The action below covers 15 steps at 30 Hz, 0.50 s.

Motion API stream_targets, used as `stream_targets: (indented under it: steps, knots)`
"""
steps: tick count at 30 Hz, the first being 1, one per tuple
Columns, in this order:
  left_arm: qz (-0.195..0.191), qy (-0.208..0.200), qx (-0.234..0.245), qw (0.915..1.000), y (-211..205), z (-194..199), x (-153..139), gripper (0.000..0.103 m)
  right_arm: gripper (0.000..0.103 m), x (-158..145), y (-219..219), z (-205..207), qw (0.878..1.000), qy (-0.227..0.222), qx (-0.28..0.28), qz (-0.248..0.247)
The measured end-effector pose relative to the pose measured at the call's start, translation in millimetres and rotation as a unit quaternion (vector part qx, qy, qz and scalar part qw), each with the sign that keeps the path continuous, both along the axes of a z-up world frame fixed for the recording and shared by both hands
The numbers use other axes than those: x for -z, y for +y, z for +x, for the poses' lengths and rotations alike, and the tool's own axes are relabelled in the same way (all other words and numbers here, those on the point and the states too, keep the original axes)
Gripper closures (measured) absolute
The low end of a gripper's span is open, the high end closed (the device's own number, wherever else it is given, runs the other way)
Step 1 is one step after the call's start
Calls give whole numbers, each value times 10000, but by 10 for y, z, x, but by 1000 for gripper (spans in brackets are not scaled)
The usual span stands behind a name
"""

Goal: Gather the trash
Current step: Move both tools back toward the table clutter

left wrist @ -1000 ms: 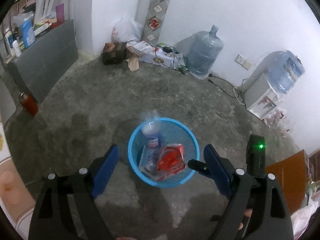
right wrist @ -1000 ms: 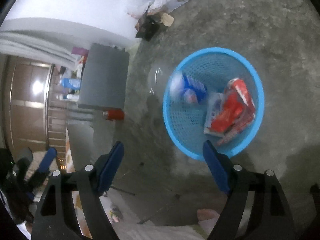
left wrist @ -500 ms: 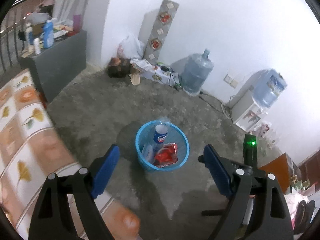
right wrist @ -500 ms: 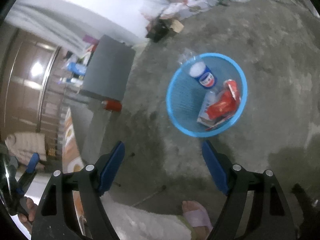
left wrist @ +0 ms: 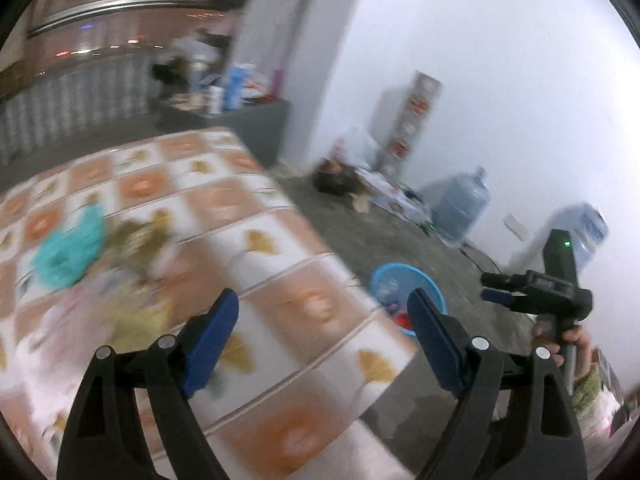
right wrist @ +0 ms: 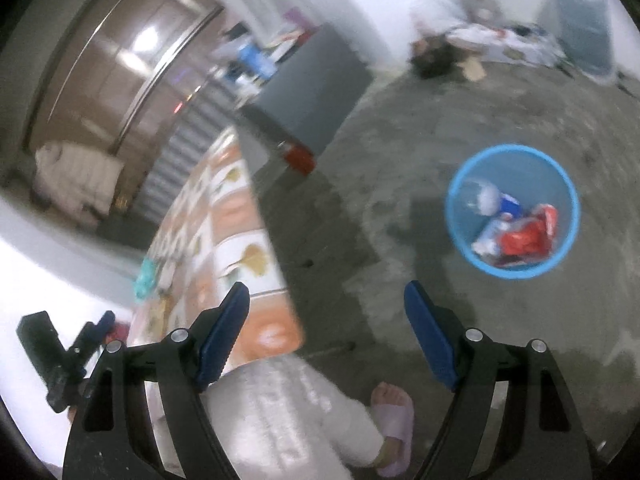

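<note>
A blue mesh basket [right wrist: 453,208] stands on the concrete floor, holding a clear bottle [right wrist: 486,200] and red wrappers [right wrist: 528,236]. In the left wrist view the basket [left wrist: 394,267] shows past the corner of a table [left wrist: 224,208] with a flower-patterned cloth. Blurred trash lies on the table: a teal wrapper [left wrist: 68,252] and a greenish crumple [left wrist: 136,240]. My left gripper [left wrist: 324,332] hovers open and empty over the table's near corner. My right gripper [right wrist: 326,320] is open and empty above the floor, left of the basket.
A grey cabinet [right wrist: 316,92] stands behind the table, with a red can [right wrist: 298,156] at its foot. A water jug [left wrist: 460,208] and a dispenser [left wrist: 580,232] stand against the wall. The person's leg and sandalled foot [right wrist: 392,412] are below the right gripper.
Both grippers have risen away from the basket, which now looks smaller. The left one swung left over the table. The bottle has settled in the basket.
</note>
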<state>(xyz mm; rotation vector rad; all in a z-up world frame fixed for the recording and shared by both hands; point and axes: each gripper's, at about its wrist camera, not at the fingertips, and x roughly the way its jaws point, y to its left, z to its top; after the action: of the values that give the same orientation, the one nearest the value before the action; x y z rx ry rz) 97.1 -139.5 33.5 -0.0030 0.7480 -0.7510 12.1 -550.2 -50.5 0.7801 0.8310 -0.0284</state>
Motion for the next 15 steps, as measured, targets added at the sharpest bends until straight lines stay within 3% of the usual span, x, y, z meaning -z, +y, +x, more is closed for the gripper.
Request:
stream_targets:
  steps: [9, 15]
  knots:
    - [-302, -405, -1111, 9925, 1227, -238, 43, 19, 26, -182, 932, 515, 9919, -162, -1216, 322]
    - [-294, -484, -1636, 9849, 1667, -247, 113, 19, 29, -298, 1836, 933, 9705, -312, -2221, 887]
